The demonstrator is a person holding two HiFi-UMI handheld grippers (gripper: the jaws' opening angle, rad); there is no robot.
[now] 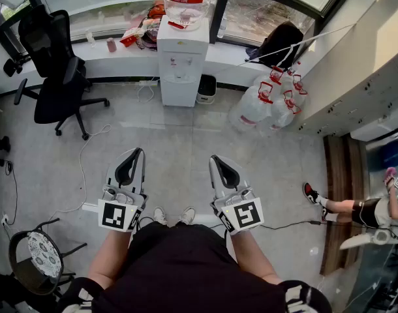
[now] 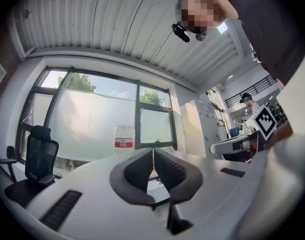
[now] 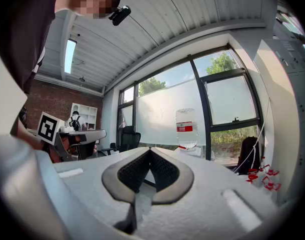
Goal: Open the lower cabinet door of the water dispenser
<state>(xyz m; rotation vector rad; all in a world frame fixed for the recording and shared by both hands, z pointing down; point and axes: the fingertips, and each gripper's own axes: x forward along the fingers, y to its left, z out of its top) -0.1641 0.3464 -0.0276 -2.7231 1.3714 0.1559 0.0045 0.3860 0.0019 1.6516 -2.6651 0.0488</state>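
The white water dispenser (image 1: 181, 60) stands against the window wall straight ahead, with a large bottle (image 1: 184, 2) on top. Its lower cabinet door (image 1: 179, 91) is closed. Both grippers are held level in front of me, well short of the dispenser. My left gripper (image 1: 135, 154) is shut with nothing between its jaws, and so is my right gripper (image 1: 215, 160). In the left gripper view the jaws meet at the tip of the left gripper (image 2: 153, 151), with the bottle (image 2: 123, 140) far behind. The right gripper (image 3: 150, 151) shows the same, with the bottle (image 3: 186, 129) beyond.
A black office chair (image 1: 55, 70) stands at the left. Several red-capped water jugs (image 1: 267, 100) crowd the floor right of the dispenser, and a small bin (image 1: 206, 89) sits beside it. A stool (image 1: 36, 253) is near left, cables cross the floor, and a person (image 1: 355, 210) stands at right.
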